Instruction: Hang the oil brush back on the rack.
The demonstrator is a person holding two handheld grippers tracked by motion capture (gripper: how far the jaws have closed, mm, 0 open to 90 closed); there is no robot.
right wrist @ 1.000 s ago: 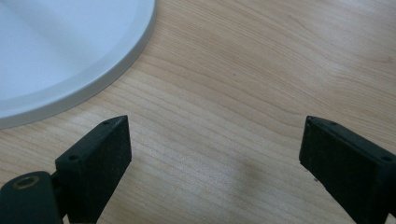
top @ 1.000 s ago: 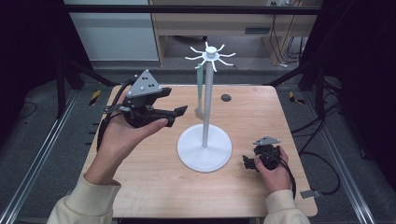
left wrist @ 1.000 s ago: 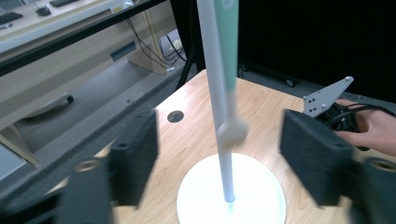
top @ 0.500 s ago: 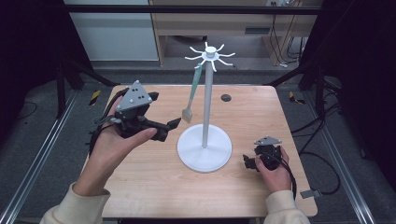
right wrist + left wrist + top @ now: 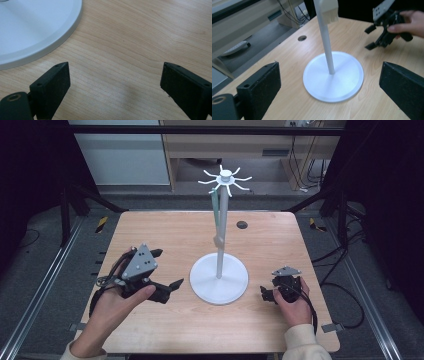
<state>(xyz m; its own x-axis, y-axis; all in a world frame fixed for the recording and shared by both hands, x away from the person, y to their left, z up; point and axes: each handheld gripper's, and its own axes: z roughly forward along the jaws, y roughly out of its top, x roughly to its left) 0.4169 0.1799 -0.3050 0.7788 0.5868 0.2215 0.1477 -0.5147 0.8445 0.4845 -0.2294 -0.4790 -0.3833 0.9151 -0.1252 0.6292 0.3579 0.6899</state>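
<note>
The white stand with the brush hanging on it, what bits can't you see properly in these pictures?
- Left gripper view: the stand loses its hooked top at the upper edge, and the brush shows just its bristle end.
- Right gripper view: the stand's base is cut off by the top and left edges.
- High view: the brush is thin and partly behind the pole, so which hook holds it is too small to tell.

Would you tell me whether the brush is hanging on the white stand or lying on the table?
Hanging: the brush dangles from a hook of the white stand, bristles clear of the table.
</note>
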